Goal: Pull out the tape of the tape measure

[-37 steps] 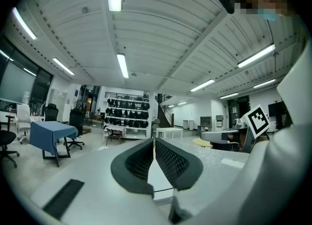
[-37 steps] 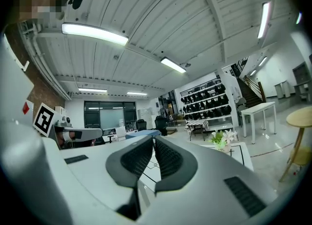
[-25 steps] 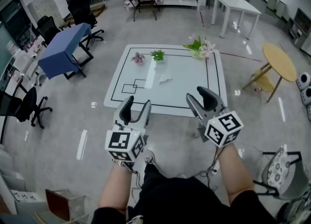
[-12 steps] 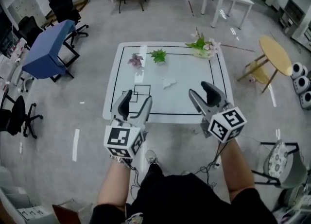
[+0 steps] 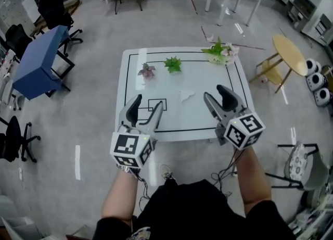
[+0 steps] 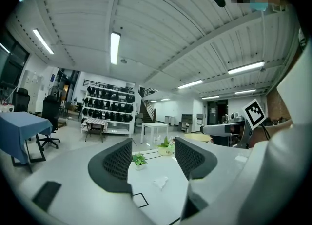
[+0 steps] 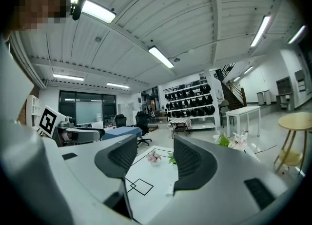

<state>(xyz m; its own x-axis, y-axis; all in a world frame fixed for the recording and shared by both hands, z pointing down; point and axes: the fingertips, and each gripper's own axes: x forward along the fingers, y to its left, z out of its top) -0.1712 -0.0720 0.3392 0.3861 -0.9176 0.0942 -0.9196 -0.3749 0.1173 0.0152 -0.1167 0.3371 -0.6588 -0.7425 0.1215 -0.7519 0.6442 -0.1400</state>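
Both grippers empty, short of the tape measure.
Head view: left gripper [image 5: 147, 102] and right gripper [image 5: 217, 93] hover over the near edge of the table [image 5: 208, 77]. A small pale lump, likely the tape measure [image 5: 186, 96], lies untouched beyond and between the two finger pairs. Left gripper view: jaws just been opening, now wide, nothing between them; lump ahead through the gap. Right gripper view: the same, lump by the right finger. Probably spread so one takes the case and the other the tape end.

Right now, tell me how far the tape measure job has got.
Done: nothing. In hand: left gripper and right gripper have just been opening their jaws, nothing between them, both at the near edge of the table. The small white object mid-table, perhaps the tape measure, lies untouched. Left: reach it, grip it, pull out the tape.
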